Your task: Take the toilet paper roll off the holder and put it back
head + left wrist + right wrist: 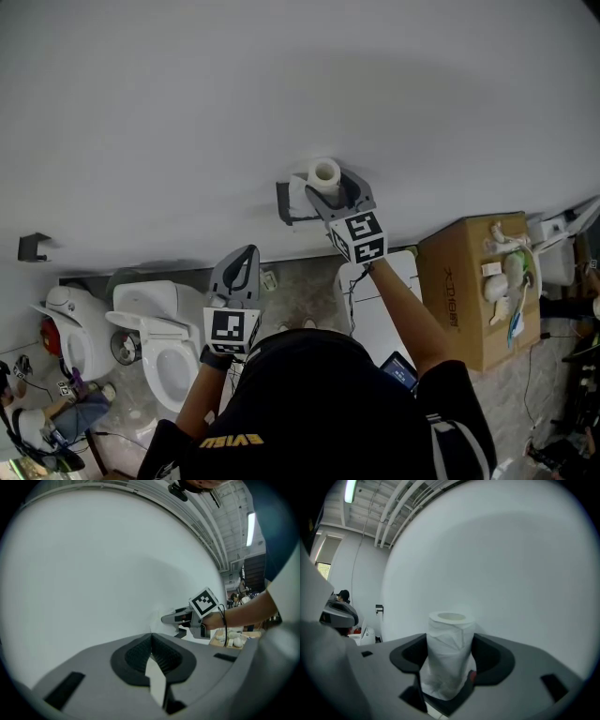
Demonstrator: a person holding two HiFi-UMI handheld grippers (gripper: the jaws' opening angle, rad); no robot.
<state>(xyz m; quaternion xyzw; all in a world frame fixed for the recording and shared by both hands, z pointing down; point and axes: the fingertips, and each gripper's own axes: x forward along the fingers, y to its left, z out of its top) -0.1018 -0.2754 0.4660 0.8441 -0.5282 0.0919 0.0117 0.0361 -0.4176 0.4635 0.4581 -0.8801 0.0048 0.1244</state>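
I'd say it's mid-swap. The right tongs (449, 644) are clamped on the white toilet paper roll (450, 634), which is upright just beside the dark grey wall holder (285, 202). Next, the core needs lining up with the holder. The right arm is stretched to the wall. The left tongs (151, 638) are closed and empty, held back.

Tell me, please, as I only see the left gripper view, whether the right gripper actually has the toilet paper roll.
Observer: Yes. In the right gripper view the right gripper is clamped on both sides of the upright toilet paper roll.
Operator: Where is it relative to the holder?
Observer: In the head view it sits just above and right of the dark holder on the wall; whether they touch I cannot tell.
Operator: Is anything else mounted on that wall?
Observer: A second small bracket, far left, with no roll on it.
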